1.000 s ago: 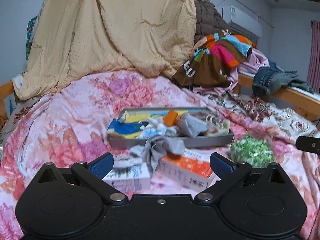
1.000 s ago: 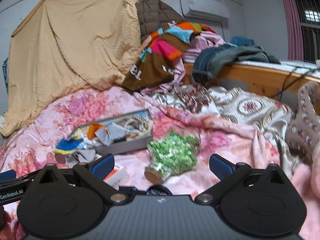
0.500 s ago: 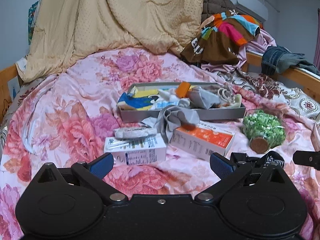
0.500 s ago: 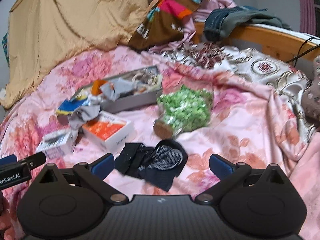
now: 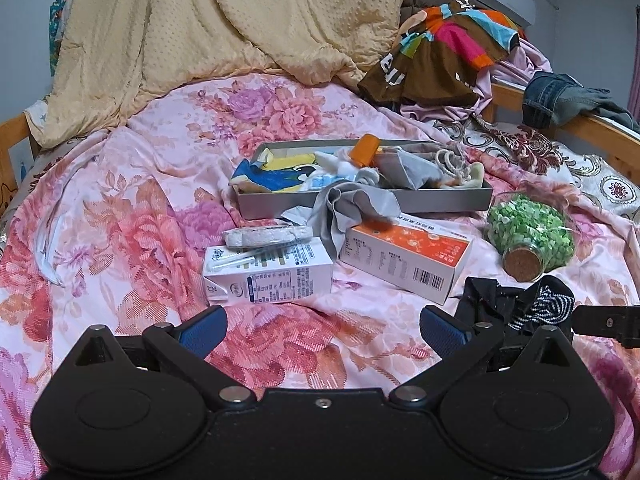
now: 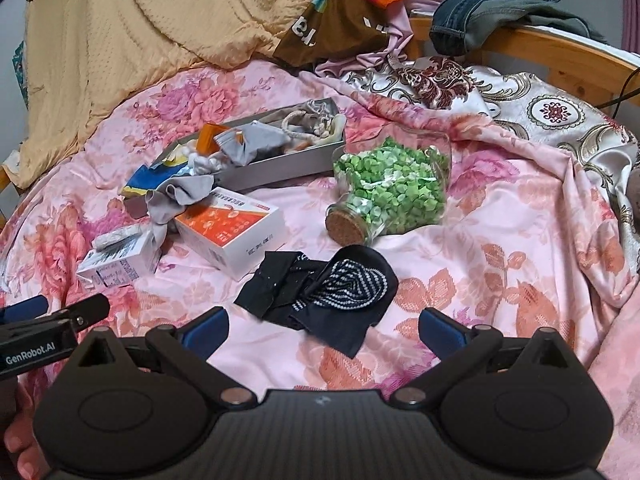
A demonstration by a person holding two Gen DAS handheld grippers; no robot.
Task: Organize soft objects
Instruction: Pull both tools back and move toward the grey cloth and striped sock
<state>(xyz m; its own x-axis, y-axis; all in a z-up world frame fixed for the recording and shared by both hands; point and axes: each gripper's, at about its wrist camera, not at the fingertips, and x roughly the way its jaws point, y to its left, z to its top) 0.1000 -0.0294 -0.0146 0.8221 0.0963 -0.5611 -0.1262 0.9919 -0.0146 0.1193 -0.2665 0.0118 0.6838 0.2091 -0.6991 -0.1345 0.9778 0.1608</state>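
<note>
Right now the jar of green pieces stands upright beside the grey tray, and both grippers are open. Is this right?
Not quite. In the right wrist view the jar lies on its side, cork toward the camera, beside the tray. Both the left gripper and right gripper are open.

At twelve o'clock we see a yellow quilt (image 5: 224,28) draped high over the pink floral bedspread (image 5: 120,216). At about one o'clock a wooden bed rail (image 6: 556,50) carries blue jeans (image 6: 468,20). Right of centre, at three o'clock from the orange box (image 6: 232,226), lies a corked glass jar (image 6: 390,192) of green bits, tipped on its side. At nine o'clock from that box sits a white carton (image 5: 268,276), close beside it.
</note>
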